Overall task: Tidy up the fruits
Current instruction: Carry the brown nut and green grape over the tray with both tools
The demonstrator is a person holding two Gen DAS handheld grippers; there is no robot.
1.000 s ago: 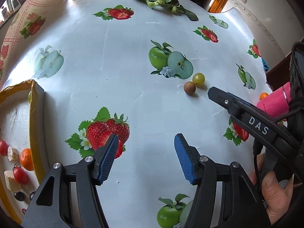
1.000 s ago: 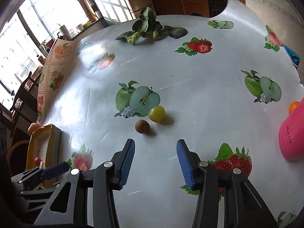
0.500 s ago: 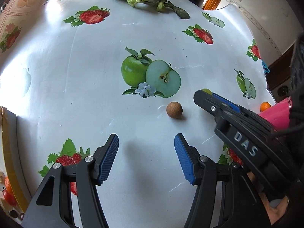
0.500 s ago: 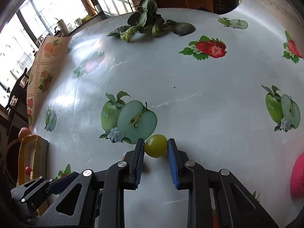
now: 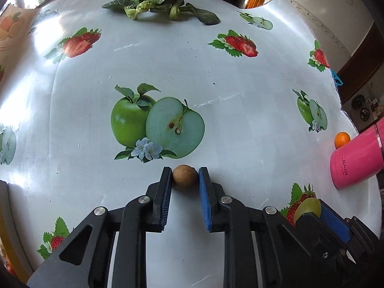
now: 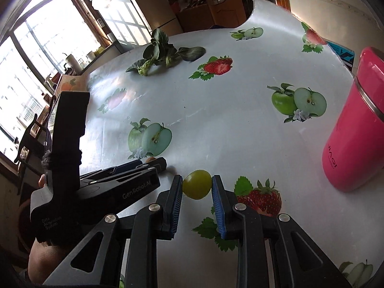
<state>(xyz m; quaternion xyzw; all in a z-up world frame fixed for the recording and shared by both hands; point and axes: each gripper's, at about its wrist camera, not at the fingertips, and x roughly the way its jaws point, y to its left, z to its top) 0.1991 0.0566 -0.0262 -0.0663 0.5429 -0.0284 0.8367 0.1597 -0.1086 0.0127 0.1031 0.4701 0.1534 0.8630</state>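
Both grabs done — left gripper (image 5: 185, 176) jaws clamp the brown fruit (image 5: 185, 176), right gripper (image 6: 196, 187) jaws clamp the green grape (image 6: 196, 184); sorting not yet done, orange (image 5: 342, 139) far right of jaws.

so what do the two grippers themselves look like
Both are black plastic frames with triangular cut-outs and silver rivets. The left gripper and right gripper each carry ribbed blue pads on their jaws. White lettering on the left one's side reads "GenRobot.AI" and "Data Acquisition System".
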